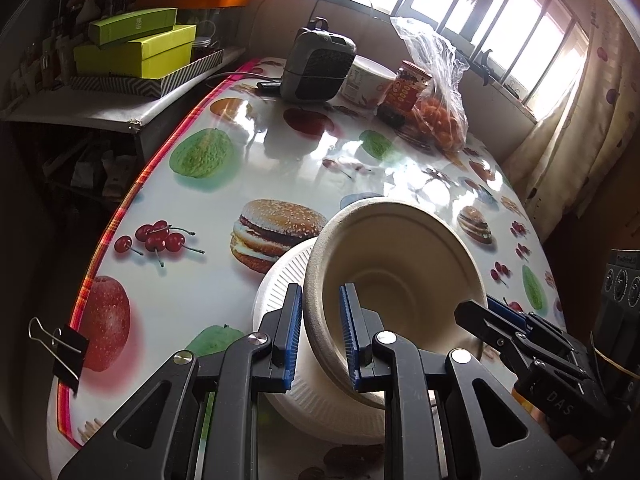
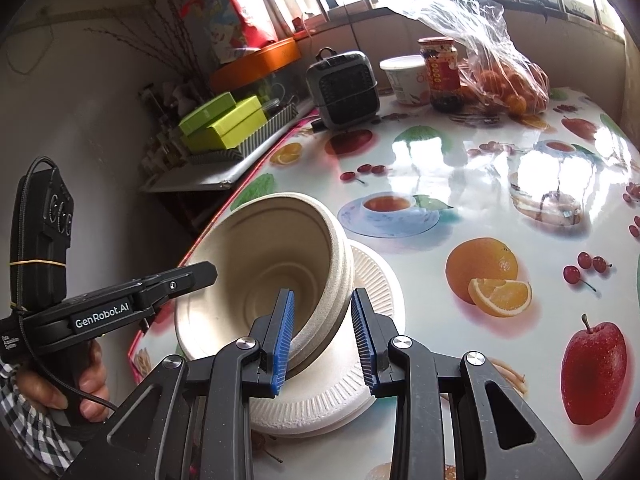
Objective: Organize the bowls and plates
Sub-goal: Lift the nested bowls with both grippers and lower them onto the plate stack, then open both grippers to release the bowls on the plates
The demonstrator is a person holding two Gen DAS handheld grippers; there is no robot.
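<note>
Glossy fruit-print table (image 1: 192, 280): white ribbed paper plates (image 2: 360, 384) near edge; far end grey heater (image 1: 318, 66), white tub (image 1: 370, 80), red-labelled jar (image 1: 408, 88), bagged oranges (image 1: 440, 116)

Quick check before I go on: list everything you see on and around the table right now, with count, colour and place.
bowl stack: several nested, beige, tilted, resting on the plates
plates: a stack, white, ribbed rim, near table edge
table: one, glossy fruit-and-burger print cloth
heater: one, grey, far end
tub: one, white, beside heater
jar: one, red label, next to tub
bag of oranges: one, clear plastic, far right
boxes: two, lime green, side shelf
binder clip: one, black, on table edge
left hand-held gripper: shut on bowl rim
right hand-held gripper: straddles opposite rim; grip unclear
hand: one, holding left handle
</note>
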